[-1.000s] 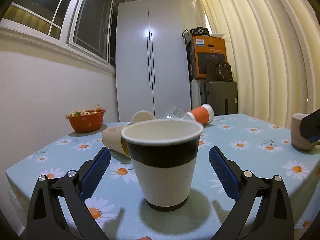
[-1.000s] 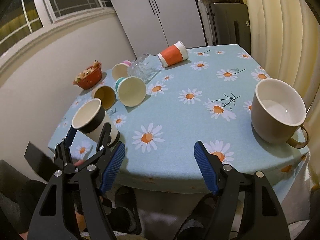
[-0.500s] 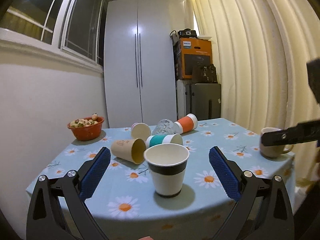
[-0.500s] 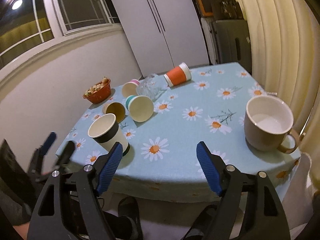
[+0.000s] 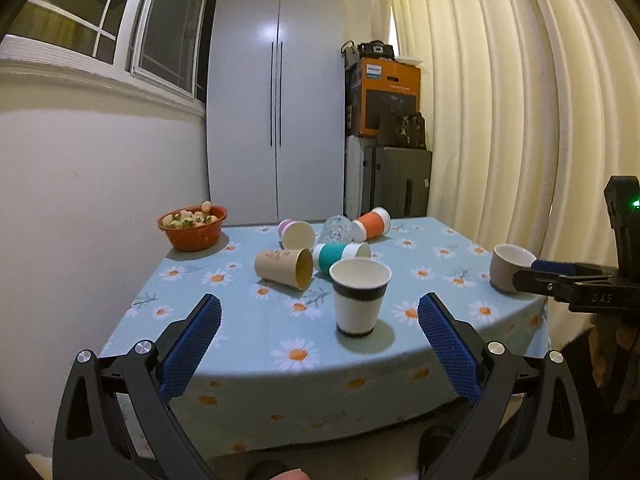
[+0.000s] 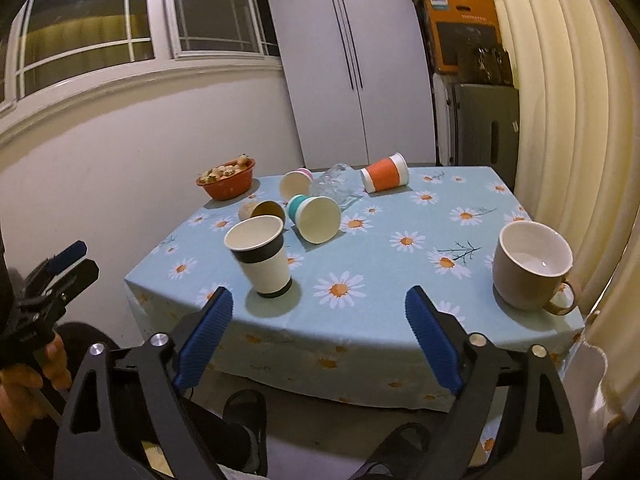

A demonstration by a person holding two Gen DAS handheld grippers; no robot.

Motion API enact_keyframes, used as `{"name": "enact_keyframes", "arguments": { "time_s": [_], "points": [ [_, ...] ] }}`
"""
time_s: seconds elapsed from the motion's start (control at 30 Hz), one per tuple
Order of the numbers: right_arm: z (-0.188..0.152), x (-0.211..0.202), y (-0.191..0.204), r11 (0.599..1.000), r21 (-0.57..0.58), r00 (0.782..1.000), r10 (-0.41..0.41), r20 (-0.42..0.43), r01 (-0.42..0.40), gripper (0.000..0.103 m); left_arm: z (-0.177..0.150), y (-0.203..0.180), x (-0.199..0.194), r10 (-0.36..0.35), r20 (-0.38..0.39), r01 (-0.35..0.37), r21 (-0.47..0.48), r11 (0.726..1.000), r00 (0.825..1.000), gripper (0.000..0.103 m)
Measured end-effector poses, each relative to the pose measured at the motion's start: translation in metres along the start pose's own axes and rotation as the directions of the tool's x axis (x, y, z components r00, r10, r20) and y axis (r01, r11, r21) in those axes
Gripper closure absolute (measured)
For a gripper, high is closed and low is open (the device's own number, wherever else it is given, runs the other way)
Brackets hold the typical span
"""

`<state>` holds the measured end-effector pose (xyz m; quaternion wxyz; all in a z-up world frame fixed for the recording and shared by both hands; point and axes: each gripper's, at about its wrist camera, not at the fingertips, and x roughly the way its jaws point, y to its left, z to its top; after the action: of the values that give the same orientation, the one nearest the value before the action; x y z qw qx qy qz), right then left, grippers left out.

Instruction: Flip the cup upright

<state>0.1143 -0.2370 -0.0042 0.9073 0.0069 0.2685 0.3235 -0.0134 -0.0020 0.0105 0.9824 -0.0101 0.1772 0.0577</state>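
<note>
A white paper cup with a black band [image 5: 359,298] [image 6: 262,257] stands upright near the table's front edge. Behind it lie several cups on their sides: a brown one [image 5: 284,268] [image 6: 262,210], a teal one [image 5: 340,254] [image 6: 314,218], a pink one [image 5: 296,233] [image 6: 295,183] and an orange one [image 5: 372,224] [image 6: 384,172]. My left gripper [image 5: 318,344] is open and empty, back from the table edge. My right gripper [image 6: 318,336] is open and empty, off the table's front.
A tan mug [image 5: 510,272] [image 6: 530,266] stands upright at the table's right front. A clear glass [image 5: 338,229] [image 6: 334,178] lies among the cups. An orange bowl of food [image 5: 193,227] [image 6: 227,178] sits at the back left. A wall runs left, curtains right.
Both grippers have pulled back from the table. The black-banded cup, first between the left fingers, now stands free and farther off.
</note>
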Motion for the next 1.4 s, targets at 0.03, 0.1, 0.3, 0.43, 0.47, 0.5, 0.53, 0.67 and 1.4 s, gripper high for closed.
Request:
{"name": "enact_keyframes", "arguments": {
  "time_s": [0.03, 0.1, 0.3, 0.43, 0.47, 0.5, 0.53, 0.67, 1.4],
  "points": [
    [-0.001, -0.002, 0.003, 1.000, -0.009, 1.000, -0.003, 0.003, 0.003, 0.014, -0.001, 0.001, -0.004, -0.004, -0.008, 0.004, 0.005, 1.000, 1.000, 0.007],
    [-0.006, -0.009, 0.007, 1.000, -0.029, 1.000, -0.009, 0.009, 0.009, 0.010, -0.003, 0.002, -0.010, -0.008, -0.014, 0.008, 0.007, 1.000, 1.000, 0.007],
    [-0.011, -0.026, 0.011, 0.999, -0.036, 0.999, -0.030, 0.013, 0.030, 0.005, -0.009, 0.002, -0.022, -0.036, -0.028, 0.037, 0.021, 0.999, 0.999, 0.007],
    [-0.013, -0.032, 0.012, 0.998, -0.056, 0.999, -0.037, -0.023, 0.036, 0.005, -0.012, 0.003, -0.024, -0.048, -0.045, 0.048, 0.011, 0.999, 0.998, 0.007],
    [-0.014, -0.033, 0.012, 0.998, -0.055, 0.999, -0.037, -0.024, 0.035, 0.005, -0.013, 0.003, -0.023, -0.052, -0.055, 0.052, 0.005, 0.999, 0.997, 0.007],
    [-0.016, -0.034, 0.011, 0.998, -0.052, 0.999, -0.034, -0.024, 0.033, 0.005, -0.014, 0.003, -0.022, -0.053, -0.065, 0.054, -0.001, 0.999, 0.996, 0.007],
    [-0.017, -0.034, 0.012, 0.998, -0.054, 0.999, -0.035, -0.023, 0.033, 0.005, -0.016, 0.004, -0.021, -0.055, -0.075, 0.055, -0.006, 0.998, 0.996, 0.007],
    [-0.023, -0.035, 0.020, 0.995, -0.093, 0.999, -0.044, -0.006, 0.043, 0.005, -0.021, 0.004, -0.019, -0.061, -0.092, 0.060, -0.010, 0.998, 0.994, 0.007],
    [-0.024, -0.033, 0.017, 0.997, -0.060, 0.999, -0.049, 0.004, 0.049, 0.005, -0.025, 0.001, -0.011, -0.060, -0.134, 0.057, -0.020, 0.998, 0.989, 0.007]
  ]
}}
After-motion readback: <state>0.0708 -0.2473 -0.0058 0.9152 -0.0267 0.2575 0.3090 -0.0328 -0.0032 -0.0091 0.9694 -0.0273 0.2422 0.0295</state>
